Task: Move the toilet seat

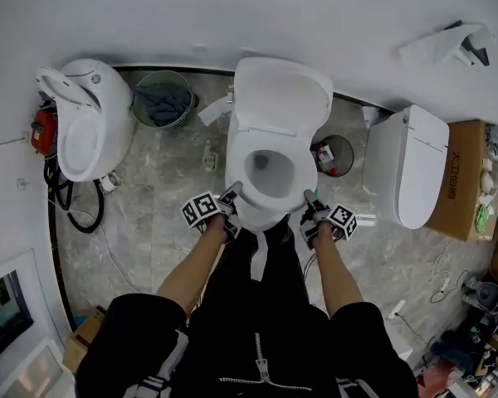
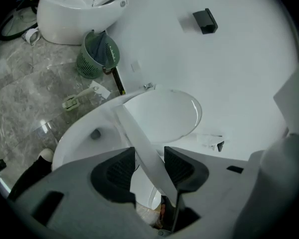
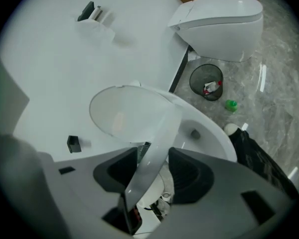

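Seat point(image 1: 241, 164) grip stage: left gripper point(image 1: 231, 194) and right gripper point(image 1: 310, 199) have jaws clamped on its front corners, low over the bowl point(image 1: 270, 172). Next, probably lift both evenly toward the lid point(image 1: 282, 94).

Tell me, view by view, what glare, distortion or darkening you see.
Head view: even light, the skirting bowed by the wide lens. Left gripper view: black corners, glare on the floor. Right gripper view: black corners, a bright streak on the floor, the seat soft up close.
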Available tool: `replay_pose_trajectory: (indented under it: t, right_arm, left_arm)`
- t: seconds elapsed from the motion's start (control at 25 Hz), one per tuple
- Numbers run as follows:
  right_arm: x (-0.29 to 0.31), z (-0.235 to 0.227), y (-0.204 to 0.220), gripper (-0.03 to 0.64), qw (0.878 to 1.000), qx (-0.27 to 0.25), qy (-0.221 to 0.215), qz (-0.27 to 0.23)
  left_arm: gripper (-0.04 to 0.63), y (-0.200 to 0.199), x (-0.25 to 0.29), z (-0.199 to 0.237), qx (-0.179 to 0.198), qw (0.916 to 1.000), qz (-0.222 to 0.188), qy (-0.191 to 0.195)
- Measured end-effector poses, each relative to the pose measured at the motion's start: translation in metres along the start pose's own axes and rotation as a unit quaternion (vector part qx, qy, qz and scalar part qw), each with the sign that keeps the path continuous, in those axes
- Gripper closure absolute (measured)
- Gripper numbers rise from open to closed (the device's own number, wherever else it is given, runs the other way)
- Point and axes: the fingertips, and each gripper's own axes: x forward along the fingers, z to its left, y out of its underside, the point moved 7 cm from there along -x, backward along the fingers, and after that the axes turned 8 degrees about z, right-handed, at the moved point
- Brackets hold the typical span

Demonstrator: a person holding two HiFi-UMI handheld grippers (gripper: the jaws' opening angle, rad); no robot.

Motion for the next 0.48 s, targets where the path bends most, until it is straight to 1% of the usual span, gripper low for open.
replay_pose_trajectory:
  t: [0.16,0.28,0.36,0.48]
  right_arm:
    - [0.001,0.022,-0.019,0.413,0.998,0.038,-0.037,-0.023]
    - [0.004,0.038,-0.034,0.42,0.994,0.072,-0.071,-0.046]
    - [0.008,0.051,-0.046,0.419,0.99,0.09,-0.089,-0.057]
    - [0.017,0.073,-0.063,0.413,0.987,0.106,-0.103,-0.068]
  left_arm:
    - [0.408,-0.014,0.01,-0.025,-0.026,0.999,-0.031,0.02]
    - [0.407,-0.027,0.02,-0.045,-0.037,0.9974,-0.051,0.035]
    - [0.405,-0.037,0.026,-0.059,-0.05,0.9953,-0.069,0.047]
    - [0.408,-0.055,0.036,-0.078,-0.068,0.9908,-0.099,0.062]
